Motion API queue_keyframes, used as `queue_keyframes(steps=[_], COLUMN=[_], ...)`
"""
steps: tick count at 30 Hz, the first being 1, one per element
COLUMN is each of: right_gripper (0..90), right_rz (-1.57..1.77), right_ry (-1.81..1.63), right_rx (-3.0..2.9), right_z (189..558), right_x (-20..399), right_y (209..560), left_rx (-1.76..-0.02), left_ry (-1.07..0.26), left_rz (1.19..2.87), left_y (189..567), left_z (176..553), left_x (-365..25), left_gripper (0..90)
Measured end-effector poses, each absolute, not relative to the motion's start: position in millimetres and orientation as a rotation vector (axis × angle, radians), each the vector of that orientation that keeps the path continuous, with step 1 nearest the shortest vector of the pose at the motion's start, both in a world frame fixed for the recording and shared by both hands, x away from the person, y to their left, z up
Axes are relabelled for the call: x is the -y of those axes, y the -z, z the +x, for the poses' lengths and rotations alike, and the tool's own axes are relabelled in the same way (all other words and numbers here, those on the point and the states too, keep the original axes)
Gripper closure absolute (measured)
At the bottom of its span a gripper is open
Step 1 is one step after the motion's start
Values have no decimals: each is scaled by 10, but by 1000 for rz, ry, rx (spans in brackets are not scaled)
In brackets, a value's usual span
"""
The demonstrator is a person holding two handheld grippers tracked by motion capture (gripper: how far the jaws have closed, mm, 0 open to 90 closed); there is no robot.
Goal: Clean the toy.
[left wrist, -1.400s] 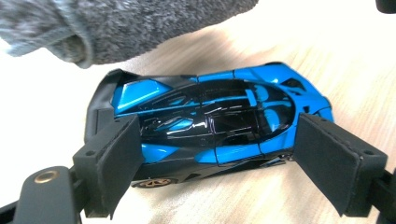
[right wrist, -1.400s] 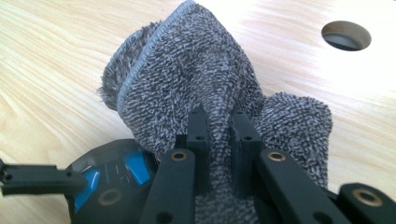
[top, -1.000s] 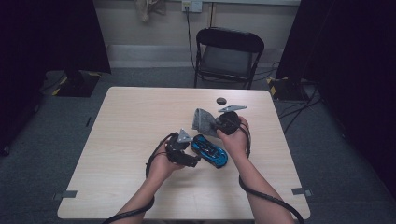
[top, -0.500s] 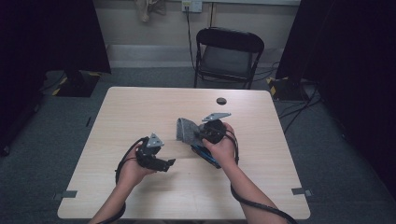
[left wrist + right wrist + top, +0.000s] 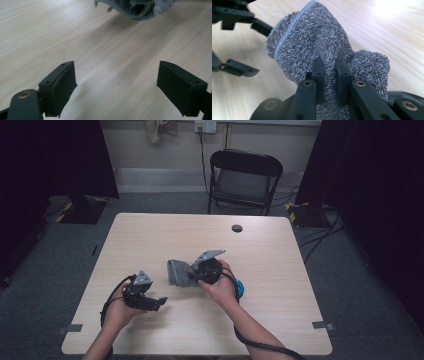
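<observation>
My right gripper (image 5: 191,274) is shut on a grey terry cloth (image 5: 176,272) and holds it bunched just over the middle of the wooden table (image 5: 280,250). In the right gripper view the two jaws (image 5: 329,63) pinch a fold of the cloth (image 5: 317,37), which stands up ahead of them. My left gripper (image 5: 159,303) hovers low at the near left, open and empty, pointing right. The left gripper view has its wide-set jaws (image 5: 116,82) over bare wood, with the cloth (image 5: 137,7) farther ahead. A blue object (image 5: 239,288) lies behind my right hand, mostly hidden.
A small black disc (image 5: 237,228) is set in the table near its far edge. A black folding chair (image 5: 245,177) stands beyond the table. Cables trail from both grippers toward the near edge.
Both hands have moved left and toward the near edge. The right gripper has carried the cloth away from the blue object, and the left gripper has drawn apart from the right.
</observation>
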State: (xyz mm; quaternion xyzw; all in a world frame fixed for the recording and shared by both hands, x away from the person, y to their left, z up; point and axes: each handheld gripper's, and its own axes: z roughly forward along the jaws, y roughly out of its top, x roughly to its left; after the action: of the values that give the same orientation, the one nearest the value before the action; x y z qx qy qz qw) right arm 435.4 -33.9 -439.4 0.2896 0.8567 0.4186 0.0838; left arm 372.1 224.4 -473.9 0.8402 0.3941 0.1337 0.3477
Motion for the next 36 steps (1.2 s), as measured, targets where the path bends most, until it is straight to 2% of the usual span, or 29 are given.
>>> queue_keyframes(steps=[12,31,34,36], right_gripper=[793,781,768,720], right_rz=[753,662,666,672], right_ry=[-1244,-1212,-1219,-1215], right_rx=[-2656,-2718,-2720,-2712], right_z=[4205,4162,4164,4168], right_x=[65,-72,-94,-101], right_y=[4524,4691,4706,4710], left_rx=[-1019,-975,-969,-958], left_ry=[-360,-352,-340,-336], left_rz=[2140,2155,2153,2157], left_y=[4726,4604,4592,4586], left_z=[3641,3596,3582,3573], left_x=[-2447,-2530,-2522,-2510], left_gripper=[150,151,151,151])
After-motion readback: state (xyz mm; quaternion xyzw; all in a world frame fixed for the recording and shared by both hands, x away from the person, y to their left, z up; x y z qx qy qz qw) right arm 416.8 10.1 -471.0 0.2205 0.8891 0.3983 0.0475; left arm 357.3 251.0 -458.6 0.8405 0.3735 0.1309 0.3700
